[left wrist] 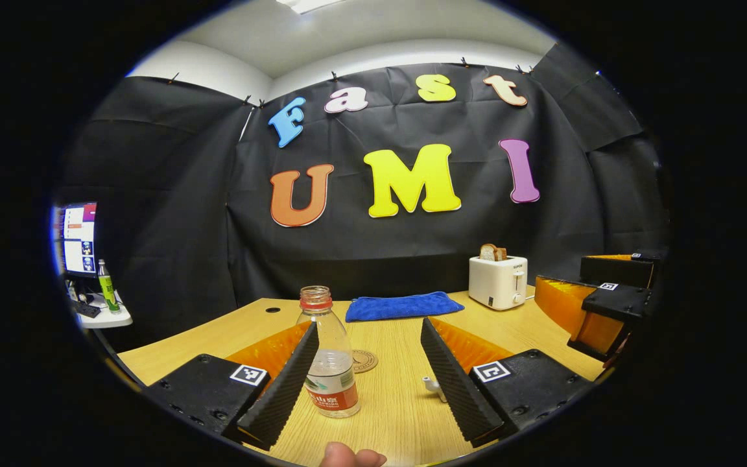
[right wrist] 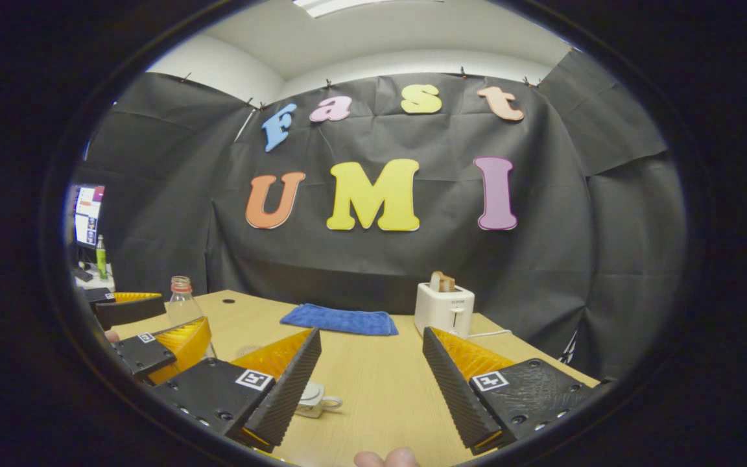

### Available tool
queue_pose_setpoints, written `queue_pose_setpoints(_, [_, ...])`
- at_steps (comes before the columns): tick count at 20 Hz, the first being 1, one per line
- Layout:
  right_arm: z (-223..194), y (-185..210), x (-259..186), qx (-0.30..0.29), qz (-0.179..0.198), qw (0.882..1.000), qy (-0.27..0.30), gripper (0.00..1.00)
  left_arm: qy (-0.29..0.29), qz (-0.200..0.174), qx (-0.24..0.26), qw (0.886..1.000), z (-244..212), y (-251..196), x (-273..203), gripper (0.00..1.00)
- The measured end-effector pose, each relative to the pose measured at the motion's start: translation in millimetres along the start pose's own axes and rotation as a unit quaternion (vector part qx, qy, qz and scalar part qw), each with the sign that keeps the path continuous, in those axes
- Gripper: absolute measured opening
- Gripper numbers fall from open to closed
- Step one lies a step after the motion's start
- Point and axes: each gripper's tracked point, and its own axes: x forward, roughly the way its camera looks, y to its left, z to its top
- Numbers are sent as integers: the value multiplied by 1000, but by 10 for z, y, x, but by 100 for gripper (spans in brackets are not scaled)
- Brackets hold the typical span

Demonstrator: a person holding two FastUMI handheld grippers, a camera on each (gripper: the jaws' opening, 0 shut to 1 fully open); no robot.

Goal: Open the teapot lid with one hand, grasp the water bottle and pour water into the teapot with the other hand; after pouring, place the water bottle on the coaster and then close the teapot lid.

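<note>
Wooden and pale, the table [left wrist: 399, 402] carries a clear plastic water bottle [left wrist: 329, 363] with a red label and no cap, standing upright. In the left gripper view the left gripper [left wrist: 368, 379] has its jaws wide apart, and the bottle stands between them, just beside the left finger; contact cannot be told. A round cork coaster [left wrist: 364, 360] lies just behind the bottle. The white teapot [right wrist: 314, 398] sits near the right gripper [right wrist: 371, 389], partly hidden by its left finger; these jaws are wide too. Farther off lie a blue folded cloth [left wrist: 403, 305] and a white toaster [left wrist: 498, 281] with bread.
</note>
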Motion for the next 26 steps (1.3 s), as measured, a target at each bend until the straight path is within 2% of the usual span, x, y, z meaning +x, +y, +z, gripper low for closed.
queue_pose_setpoints(4, [-18,16,17,0,2,1000,3,97,1,0,2,1000,11,-1,-13,99])
queue_pose_setpoints(7, [-41,40,21,0,6,1000,4,95,3,-3,3,1000,2,-18,-7,99])
queue_pose_setpoints(12, [-152,147,81,10,26,999,19,95,7,2,4,1000,-10,34,-46,99])
queue_pose_setpoints(13, [-210,201,95,13,32,999,25,97,8,6,4,1000,-13,74,-63,99])
queue_pose_setpoints(20, [-687,589,355,4,64,995,71,95,28,33,0,999,-145,429,-208,99])
queue_pose_setpoints(26, [-1025,749,662,-12,68,993,98,96,35,49,-8,998,-207,643,-275,99])
